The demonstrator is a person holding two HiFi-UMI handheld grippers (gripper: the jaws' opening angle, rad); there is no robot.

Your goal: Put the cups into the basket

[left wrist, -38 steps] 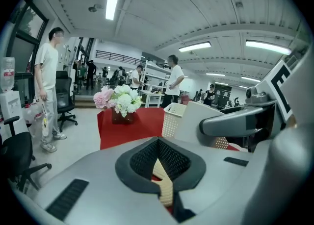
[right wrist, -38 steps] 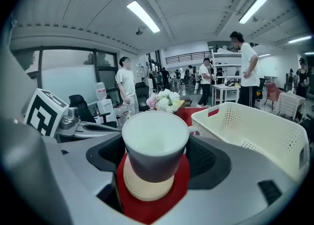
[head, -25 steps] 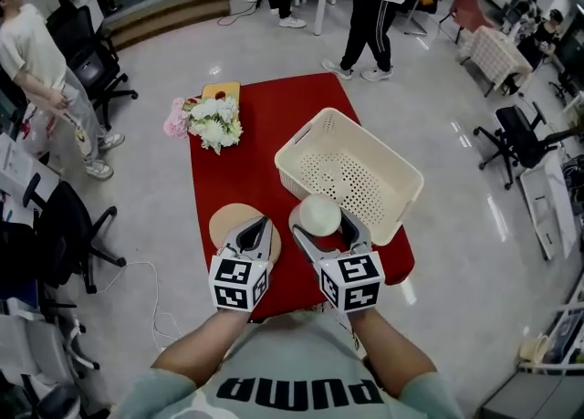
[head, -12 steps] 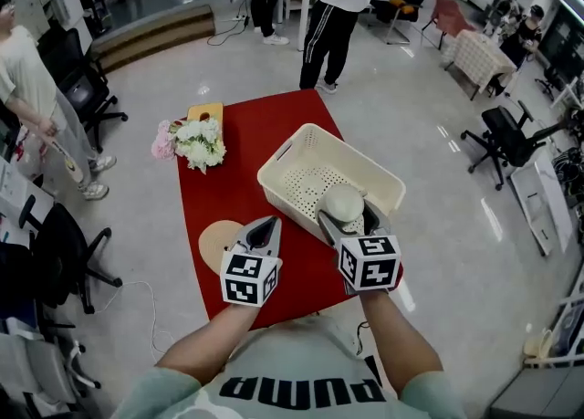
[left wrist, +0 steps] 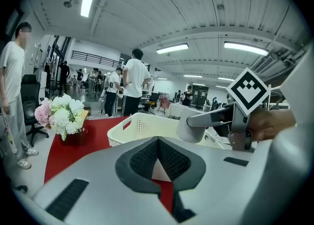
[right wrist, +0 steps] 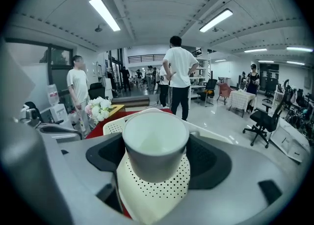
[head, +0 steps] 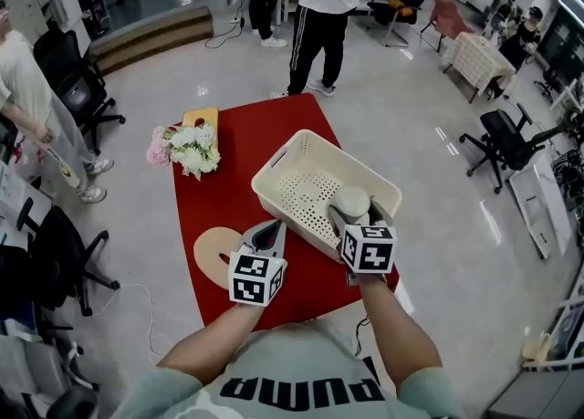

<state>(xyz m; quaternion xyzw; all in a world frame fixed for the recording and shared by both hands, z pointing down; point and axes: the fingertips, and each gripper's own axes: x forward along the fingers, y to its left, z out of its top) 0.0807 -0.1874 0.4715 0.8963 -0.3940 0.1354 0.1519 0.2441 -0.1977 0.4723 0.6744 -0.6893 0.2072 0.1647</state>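
One smooth round cup [right wrist: 155,143] | right gripper [head: 354,216] jaws clamped | over perforated basket [head: 306,191]

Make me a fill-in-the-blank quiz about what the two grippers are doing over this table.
1. The right gripper is shut on a white ___.
2. It holds this above the cream ___.
3. The empty gripper, jaws together, is the ___ one.
4. The flowers stand on a cloth coloured ___.
Missing words: cup; basket; left; red.
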